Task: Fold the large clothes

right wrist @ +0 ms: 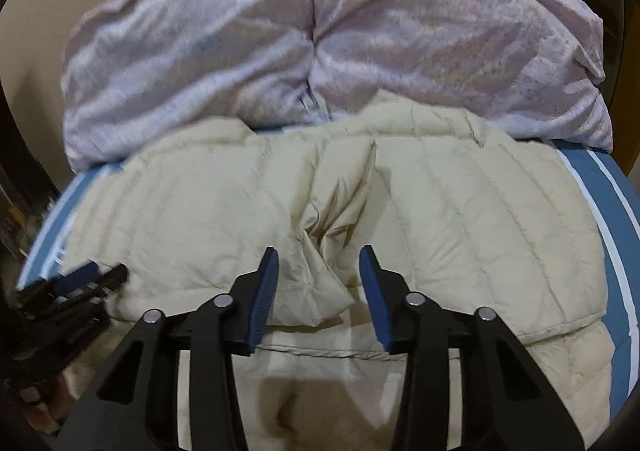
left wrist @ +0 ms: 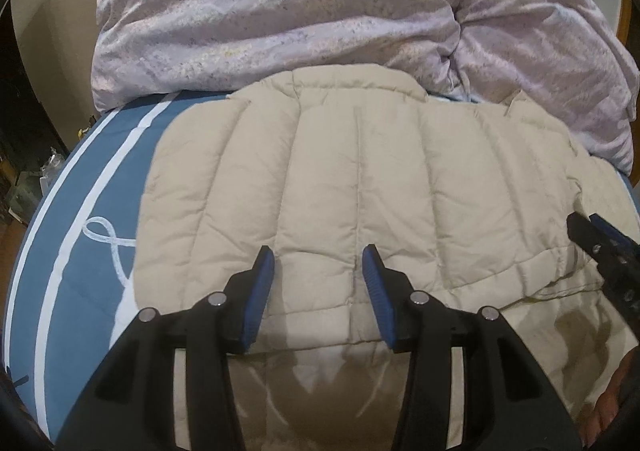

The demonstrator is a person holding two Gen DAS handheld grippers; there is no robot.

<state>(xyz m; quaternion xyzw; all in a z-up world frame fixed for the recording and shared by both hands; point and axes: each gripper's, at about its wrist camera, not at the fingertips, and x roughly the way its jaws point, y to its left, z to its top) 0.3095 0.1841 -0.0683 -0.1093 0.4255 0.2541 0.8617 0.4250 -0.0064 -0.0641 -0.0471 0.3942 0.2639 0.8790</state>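
left wrist view: left gripper (left wrist: pixel 318 271) hovers half open, empty, above the folded edge of the beige quilted jacket (left wrist: pixel 360 179) on the blue bedsheet (left wrist: pixel 80 219). judged step: regrasp for the next fold.

right wrist view: right gripper (right wrist: pixel 319 275) is partly open; a puckered, slick ridge lies between its jaws, pad contact unclear. next move probably needs a firm pinch through both padded layers.

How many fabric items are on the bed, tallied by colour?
Beige: 1, jacket
Lilac: 1, duvet
Blue with white stripes: 1, bedsheet
Total: 3
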